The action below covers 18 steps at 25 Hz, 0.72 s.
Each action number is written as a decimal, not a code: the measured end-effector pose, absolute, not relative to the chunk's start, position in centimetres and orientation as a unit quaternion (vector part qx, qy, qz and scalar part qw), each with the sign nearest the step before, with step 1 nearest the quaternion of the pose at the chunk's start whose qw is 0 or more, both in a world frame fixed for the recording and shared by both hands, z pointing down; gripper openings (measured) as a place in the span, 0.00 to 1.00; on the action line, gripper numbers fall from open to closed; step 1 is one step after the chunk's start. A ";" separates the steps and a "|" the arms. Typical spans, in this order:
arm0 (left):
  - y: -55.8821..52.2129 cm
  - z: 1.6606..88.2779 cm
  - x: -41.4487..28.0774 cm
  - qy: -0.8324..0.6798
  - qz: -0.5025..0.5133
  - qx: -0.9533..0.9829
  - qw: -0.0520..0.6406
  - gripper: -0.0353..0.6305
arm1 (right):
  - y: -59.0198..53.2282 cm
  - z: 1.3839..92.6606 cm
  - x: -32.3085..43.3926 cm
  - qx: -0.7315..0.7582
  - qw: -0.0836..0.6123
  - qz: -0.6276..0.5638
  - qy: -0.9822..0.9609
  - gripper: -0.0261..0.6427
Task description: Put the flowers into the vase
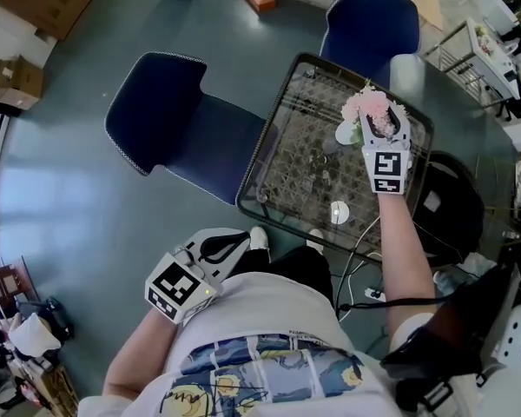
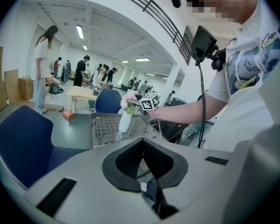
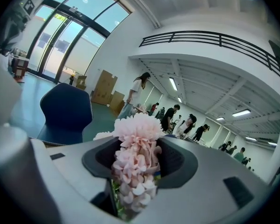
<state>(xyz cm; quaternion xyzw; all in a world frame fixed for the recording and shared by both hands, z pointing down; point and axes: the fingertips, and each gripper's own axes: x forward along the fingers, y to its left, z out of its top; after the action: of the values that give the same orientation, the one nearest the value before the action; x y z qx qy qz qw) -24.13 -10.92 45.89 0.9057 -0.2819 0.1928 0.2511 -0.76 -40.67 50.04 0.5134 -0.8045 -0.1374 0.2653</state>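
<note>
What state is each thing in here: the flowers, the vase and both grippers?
flowers: upright in the vase, between the right gripper's jaws.
vase: upright on the table, holding the flowers.
right gripper: jaws apart around the flowers, apparently not pressing them.
left gripper: jaws together, empty, away from the table.
</note>
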 end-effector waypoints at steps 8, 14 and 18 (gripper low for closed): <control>-10.4 45.7 -23.8 -0.282 0.186 0.907 0.250 0.07 | -40.1 49.3 -0.6 0.504 0.262 -0.131 -0.813 0.40; -10.2 45.7 -23.6 -0.279 0.187 0.909 0.248 0.07 | -39.6 48.6 -0.8 0.501 0.262 -0.132 -0.814 0.42; -10.3 45.5 -23.4 -0.275 0.185 0.911 0.247 0.07 | -39.4 48.8 -0.5 0.500 0.262 -0.123 -0.816 0.45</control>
<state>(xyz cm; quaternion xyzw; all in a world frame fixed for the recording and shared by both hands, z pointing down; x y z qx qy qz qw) -23.36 -10.34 45.47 0.9105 -0.2752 0.1852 0.2468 -0.49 -39.41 48.76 0.4996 -0.8164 -0.1229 0.2624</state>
